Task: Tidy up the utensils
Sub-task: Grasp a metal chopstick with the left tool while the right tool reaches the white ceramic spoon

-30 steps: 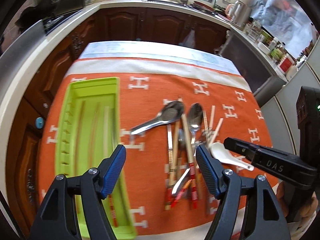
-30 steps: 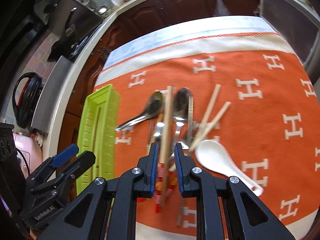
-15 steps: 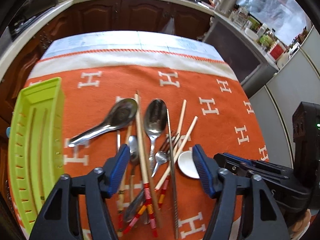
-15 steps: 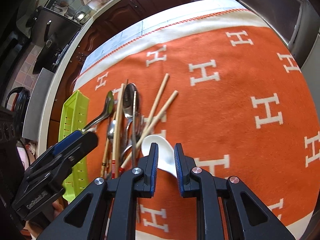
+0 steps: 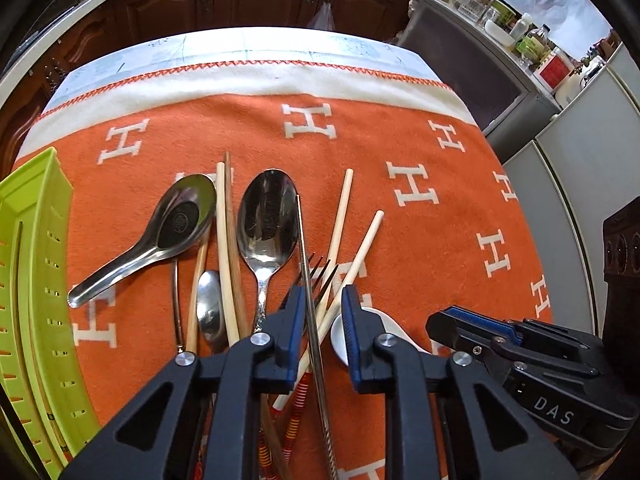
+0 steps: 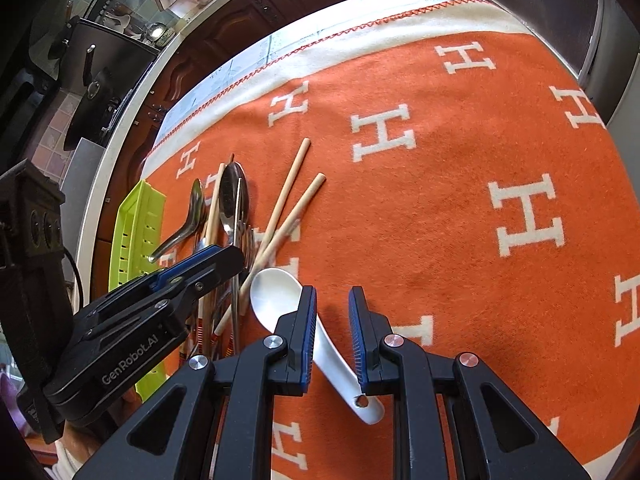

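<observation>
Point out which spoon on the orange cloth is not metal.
The white ceramic spoon, lying apart at the right edge of the pile, its handle running between the right gripper's fingers. The other three spoons, among the chopsticks, are shiny steel.

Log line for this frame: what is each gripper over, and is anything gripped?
left gripper: closing around metal straw, not gripped | right gripper: jaws straddle white spoon, not clamped | green tray: left of pile
</observation>
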`<state>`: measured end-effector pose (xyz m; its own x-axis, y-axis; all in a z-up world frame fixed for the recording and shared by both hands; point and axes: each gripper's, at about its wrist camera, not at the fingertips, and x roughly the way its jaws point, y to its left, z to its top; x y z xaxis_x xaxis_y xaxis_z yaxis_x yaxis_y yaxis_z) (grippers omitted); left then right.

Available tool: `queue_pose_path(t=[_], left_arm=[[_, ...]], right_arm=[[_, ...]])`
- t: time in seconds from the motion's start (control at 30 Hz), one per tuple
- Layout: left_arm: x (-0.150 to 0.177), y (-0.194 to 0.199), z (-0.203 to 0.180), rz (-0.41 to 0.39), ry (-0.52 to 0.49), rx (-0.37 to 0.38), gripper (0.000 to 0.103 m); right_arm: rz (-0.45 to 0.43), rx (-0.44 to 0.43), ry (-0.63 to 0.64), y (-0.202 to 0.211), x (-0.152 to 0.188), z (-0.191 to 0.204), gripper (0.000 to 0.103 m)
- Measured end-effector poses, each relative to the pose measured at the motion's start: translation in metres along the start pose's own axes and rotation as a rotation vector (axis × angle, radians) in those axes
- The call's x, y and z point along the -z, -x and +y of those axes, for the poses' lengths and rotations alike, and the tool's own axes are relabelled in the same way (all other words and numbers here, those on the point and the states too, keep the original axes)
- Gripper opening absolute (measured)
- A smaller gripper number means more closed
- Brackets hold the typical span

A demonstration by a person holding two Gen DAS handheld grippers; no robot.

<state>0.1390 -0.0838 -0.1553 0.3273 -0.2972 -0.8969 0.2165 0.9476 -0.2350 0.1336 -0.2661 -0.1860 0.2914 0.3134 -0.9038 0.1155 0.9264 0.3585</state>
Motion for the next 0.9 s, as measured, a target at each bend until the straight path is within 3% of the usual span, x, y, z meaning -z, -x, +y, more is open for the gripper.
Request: queue_pose_path(t=[0.37, 0.5, 0.9], left_arm=[[0.003, -0.014, -0.001, 0.020, 0.000, -0.018, 0.012], [0.002, -0.015, -0.001, 0.015, -0.004, -0.024, 0.005], [0.006, -0.002, 0.002, -0.006, -0.026, -0.032, 0.003]], right_arm=[[0.009, -0.002, 0.026, -0.007, 0.000, 0.000, 0.017], [0.013, -0.001, 0.034, -0.009, 0.000, 0.002, 0.017], [0.026, 0.014, 0.084, -0.014, -0.002, 0.009, 0.017]])
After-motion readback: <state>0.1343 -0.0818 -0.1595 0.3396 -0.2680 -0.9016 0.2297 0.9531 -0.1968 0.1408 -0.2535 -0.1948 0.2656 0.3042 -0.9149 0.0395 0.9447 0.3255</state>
